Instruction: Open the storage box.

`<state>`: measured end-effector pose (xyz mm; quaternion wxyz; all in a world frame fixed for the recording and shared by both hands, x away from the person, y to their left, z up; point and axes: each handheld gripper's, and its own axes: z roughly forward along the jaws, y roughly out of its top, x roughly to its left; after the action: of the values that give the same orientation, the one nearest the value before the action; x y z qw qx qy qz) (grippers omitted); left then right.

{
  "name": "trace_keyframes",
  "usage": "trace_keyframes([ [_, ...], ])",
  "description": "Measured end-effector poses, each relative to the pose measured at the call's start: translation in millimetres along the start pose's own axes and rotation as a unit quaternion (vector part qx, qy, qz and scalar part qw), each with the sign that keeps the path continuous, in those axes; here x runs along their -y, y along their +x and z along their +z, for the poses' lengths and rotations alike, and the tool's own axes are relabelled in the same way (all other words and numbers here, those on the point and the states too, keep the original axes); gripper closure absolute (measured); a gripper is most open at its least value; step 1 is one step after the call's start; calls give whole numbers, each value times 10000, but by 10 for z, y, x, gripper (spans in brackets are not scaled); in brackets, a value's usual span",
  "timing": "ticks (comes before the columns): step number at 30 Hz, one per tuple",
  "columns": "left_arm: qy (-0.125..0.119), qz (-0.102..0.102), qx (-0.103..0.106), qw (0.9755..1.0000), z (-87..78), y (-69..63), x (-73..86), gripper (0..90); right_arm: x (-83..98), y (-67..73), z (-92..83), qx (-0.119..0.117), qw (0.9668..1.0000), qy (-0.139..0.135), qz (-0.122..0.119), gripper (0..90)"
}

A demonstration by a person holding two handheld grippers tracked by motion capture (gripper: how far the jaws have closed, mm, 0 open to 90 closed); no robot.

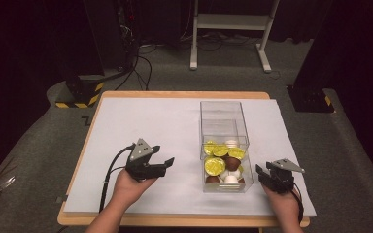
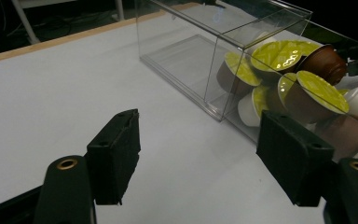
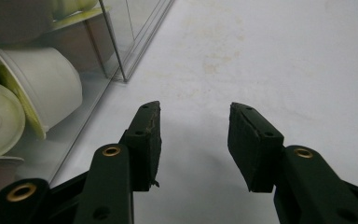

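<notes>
Capsules fill the clear box at lower centre, long axis running up-frame; right claw, half-open and empty, sits just beside it, left claw, likewise empty, farther off.

Blk grippers, grey plates, brass screws

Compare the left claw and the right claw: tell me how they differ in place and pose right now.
The left claw is left of the clear box, with bare white table cover between them; the right claw sits close against the box's right wall, beside the coffee capsules. The left claw is lifted above the table cover; the right claw looks lower. Both point toward the box. Both are open, holding nothing.
</notes>
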<state>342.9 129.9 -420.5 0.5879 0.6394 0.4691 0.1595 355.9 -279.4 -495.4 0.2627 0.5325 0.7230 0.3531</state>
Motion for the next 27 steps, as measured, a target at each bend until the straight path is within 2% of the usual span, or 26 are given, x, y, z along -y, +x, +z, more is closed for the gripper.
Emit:
trace_keyframes([
  [8,-63,-106,140,9998,51,-98,-22,306,0,7,-2,-22,10000,12,-27,541],
  [10,-20,-12,166,9999,58,-113,-34,306,2,7,0,-17,10000,26,-11,540],
  [15,-82,-108,286,9995,94,-195,-65,307,6,6,13,-26,10000,67,-45,540],
  [21,-63,-106,389,9992,126,-280,-93,307,9,-1,18,-32,10000,76,-20,539],
  [22,-2,-31,413,9991,129,-282,-100,307,10,-5,20,-34,10000,93,14,536],
  [23,-20,-86,424,9991,139,-298,-101,307,10,-5,20,-34,10000,93,14,536],
  [27,56,12,472,9989,172,-336,-120,307,8,-10,28,-38,9999,100,-13,536],
])
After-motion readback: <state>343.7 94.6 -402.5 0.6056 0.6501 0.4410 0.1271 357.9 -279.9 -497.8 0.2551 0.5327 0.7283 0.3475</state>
